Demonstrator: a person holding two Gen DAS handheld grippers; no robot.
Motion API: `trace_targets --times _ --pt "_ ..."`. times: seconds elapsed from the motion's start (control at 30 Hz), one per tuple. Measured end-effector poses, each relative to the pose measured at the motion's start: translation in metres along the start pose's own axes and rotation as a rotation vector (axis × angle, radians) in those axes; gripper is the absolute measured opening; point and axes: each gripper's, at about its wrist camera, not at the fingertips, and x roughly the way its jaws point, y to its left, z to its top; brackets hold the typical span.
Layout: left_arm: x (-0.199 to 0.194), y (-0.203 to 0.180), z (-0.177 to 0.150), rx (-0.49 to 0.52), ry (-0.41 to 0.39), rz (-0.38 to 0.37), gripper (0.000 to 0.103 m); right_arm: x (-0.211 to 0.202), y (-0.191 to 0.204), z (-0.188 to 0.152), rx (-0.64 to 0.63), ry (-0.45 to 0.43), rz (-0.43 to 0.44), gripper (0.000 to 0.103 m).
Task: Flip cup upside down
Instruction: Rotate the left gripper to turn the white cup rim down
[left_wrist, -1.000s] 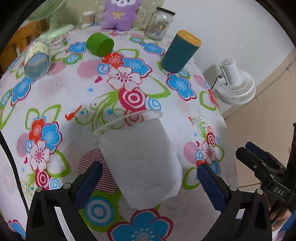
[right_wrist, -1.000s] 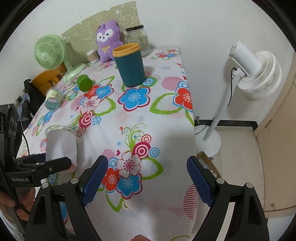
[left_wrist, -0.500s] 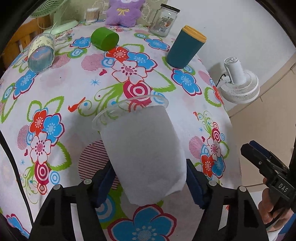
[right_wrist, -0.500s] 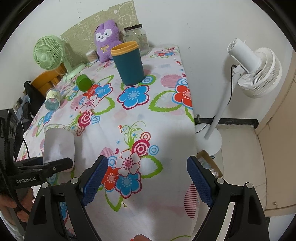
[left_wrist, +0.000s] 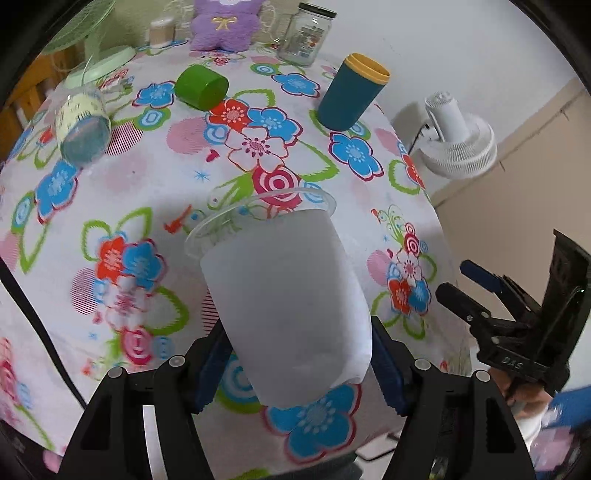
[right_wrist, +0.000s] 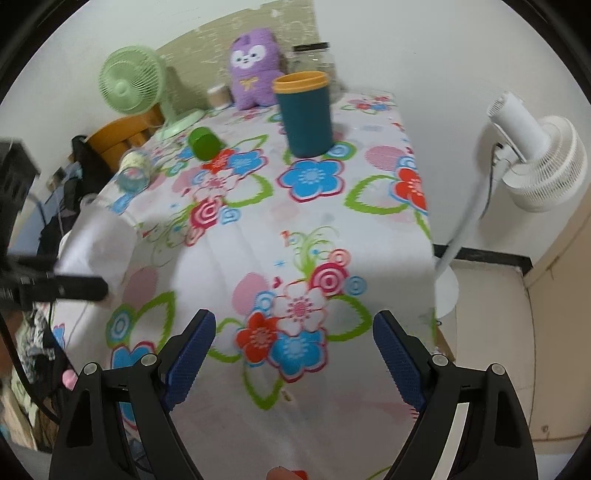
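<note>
A frosted clear plastic cup (left_wrist: 288, 302) is held in my left gripper (left_wrist: 299, 365), whose blue pads press on both sides of its lower body. The cup is lifted off the floral tablecloth (left_wrist: 155, 192) and tilts with its open rim pointing away from me. In the right wrist view the same cup (right_wrist: 99, 243) shows at the left, with the left gripper's black finger in front of it. My right gripper (right_wrist: 293, 354) is open and empty above the near part of the table; it also shows in the left wrist view (left_wrist: 476, 291).
On the table stand a teal cup with a yellow rim (left_wrist: 351, 98), a green cup on its side (left_wrist: 201, 88), a toppled jar (left_wrist: 83, 127), a glass jar (left_wrist: 308, 33), a purple plush toy (left_wrist: 225, 24) and a green fan (right_wrist: 129, 79). A white floor fan (right_wrist: 535, 158) stands to the right.
My left gripper closed on the cup and lifted it off the cloth. My right gripper moved forward over the table, still open.
</note>
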Motion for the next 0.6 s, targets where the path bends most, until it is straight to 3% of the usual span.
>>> trace_targets --times 0.23,0.4,0.6 --pt "-0.018 0.011 0.013 0.107 0.153 0.058 0.072 0.003 0.033 -0.012 -0.087 0.01 0.072 0.089" --pt "-0.014 0.011 0.014 0.186 0.358 0.102 0.072 -0.001 0.055 -0.022 -0.127 -0.006 0.168 0.089" --pt "-0.008 0.004 0.013 0.271 0.587 0.176 0.072 -0.013 0.08 -0.034 -0.2 -0.062 0.222 0.089"
